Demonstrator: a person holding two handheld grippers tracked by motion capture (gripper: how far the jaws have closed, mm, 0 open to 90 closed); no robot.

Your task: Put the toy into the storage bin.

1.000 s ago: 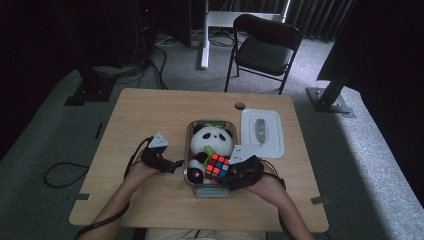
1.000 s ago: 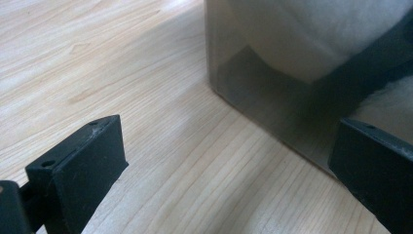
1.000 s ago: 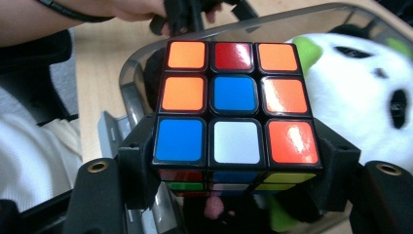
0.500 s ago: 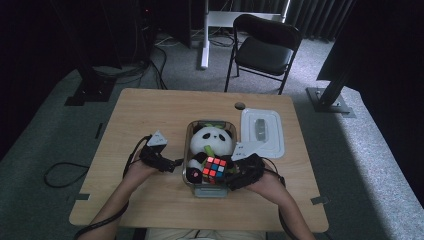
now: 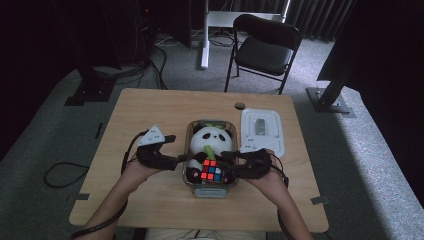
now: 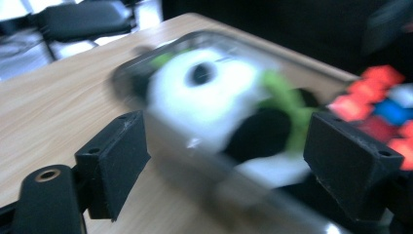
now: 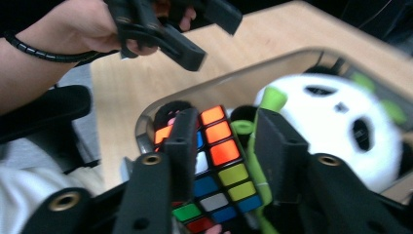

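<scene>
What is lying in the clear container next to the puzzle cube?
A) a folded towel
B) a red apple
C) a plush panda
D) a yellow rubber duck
C: in the high view the clear container holds a white-and-black plush panda with green trim, just beyond the coloured puzzle cube; the right gripper view shows the same pair side by side.

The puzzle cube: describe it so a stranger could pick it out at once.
On the wooden table, find the clear plastic box near the front edge, between the person's two hands. A white and black panda toy fills its far end; the puzzle cube sits at the near end. It alone is a block of small bright squares: red, orange, blue, yellow.
</scene>
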